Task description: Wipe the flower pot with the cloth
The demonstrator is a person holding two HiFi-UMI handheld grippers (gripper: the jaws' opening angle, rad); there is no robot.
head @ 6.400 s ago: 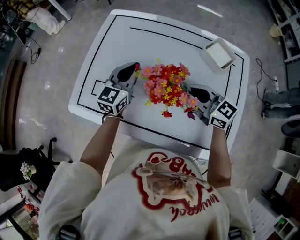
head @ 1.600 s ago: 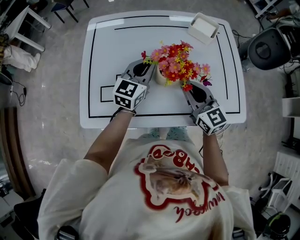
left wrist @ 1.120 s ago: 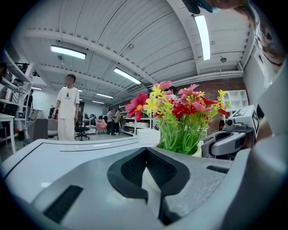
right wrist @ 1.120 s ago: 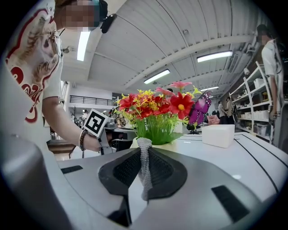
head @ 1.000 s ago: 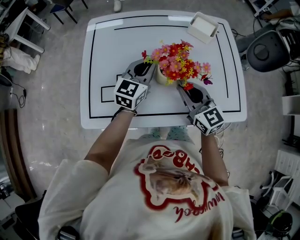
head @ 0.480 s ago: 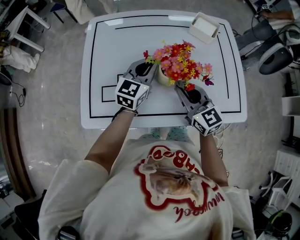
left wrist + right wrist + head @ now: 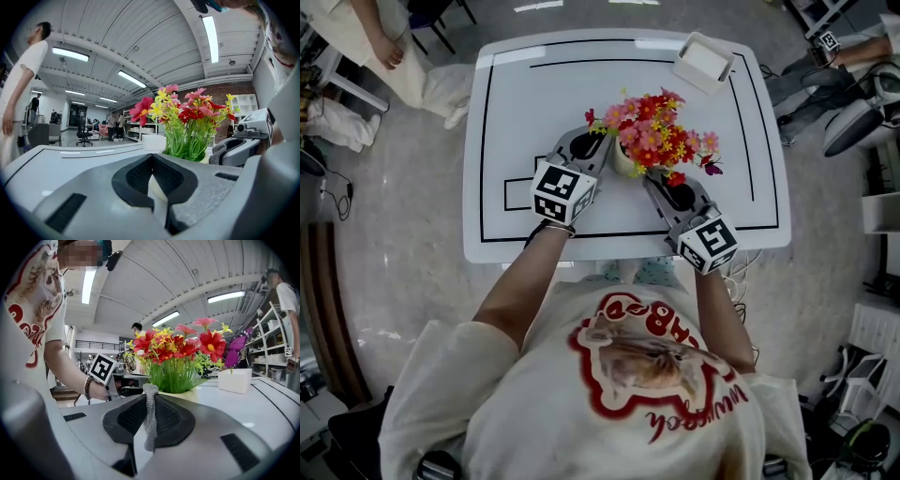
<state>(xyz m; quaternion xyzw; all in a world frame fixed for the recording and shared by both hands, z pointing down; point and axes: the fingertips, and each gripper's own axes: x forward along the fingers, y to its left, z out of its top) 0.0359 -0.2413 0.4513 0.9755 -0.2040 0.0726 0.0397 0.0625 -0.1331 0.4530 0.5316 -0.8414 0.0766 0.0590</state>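
The cream flower pot [image 7: 624,161] with red, pink and yellow flowers [image 7: 654,131] stands mid-table. My left gripper [image 7: 602,148] is at the pot's left side, and in the left gripper view its jaws [image 7: 153,161] are shut on the pot's cream wall [image 7: 153,188]. At the pot's near right side, my right gripper [image 7: 651,178] is shut on a grey knitted cloth [image 7: 149,417]. The cloth's top end lies close under the green stems [image 7: 169,376]; I cannot tell whether it touches the pot. In the left gripper view the cloth [image 7: 219,153] and the right gripper [image 7: 241,146] show beside the pot.
A white box [image 7: 703,63] stands at the far right corner of the white table [image 7: 516,112]. A person [image 7: 375,37] stands past the far left corner. Office chairs and cables lie on the floor at the right.
My right gripper has moved left with the cloth, closer in against the pot's near side. The left gripper has stayed on the pot. A person has come into view at top left.
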